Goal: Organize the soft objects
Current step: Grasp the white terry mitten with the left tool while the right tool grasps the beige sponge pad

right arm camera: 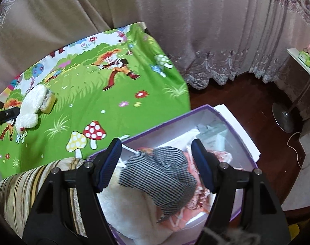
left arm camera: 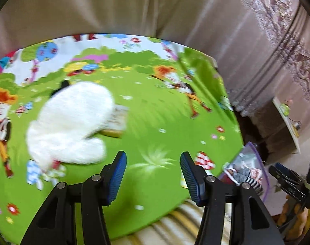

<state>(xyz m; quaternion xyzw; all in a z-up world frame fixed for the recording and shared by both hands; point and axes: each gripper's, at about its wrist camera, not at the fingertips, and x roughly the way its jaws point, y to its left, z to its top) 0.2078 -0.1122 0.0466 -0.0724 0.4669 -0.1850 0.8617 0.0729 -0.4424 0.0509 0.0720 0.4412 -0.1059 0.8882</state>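
A white fluffy plush toy (left arm camera: 71, 120) lies on the green cartoon play mat (left arm camera: 155, 122), ahead and left of my left gripper (left arm camera: 152, 163), which is open and empty. The plush also shows far left in the right wrist view (right arm camera: 32, 104), partly over a small yellow-edged sponge (right arm camera: 49, 102). My right gripper (right arm camera: 157, 149) is open and empty above a purple-rimmed box (right arm camera: 226, 114). In the box lie a black-and-white checked cloth (right arm camera: 163, 173), pink fabric (right arm camera: 199, 196) and a white fluffy piece (right arm camera: 130, 210).
Beige curtains (right arm camera: 175, 20) hang behind the mat. A striped cushion (right arm camera: 22, 185) lies at the mat's near edge. A dark wood floor (right arm camera: 246, 94) with a fan base (right arm camera: 283, 118) and cable is to the right. The box also shows in the left wrist view (left arm camera: 246, 167).
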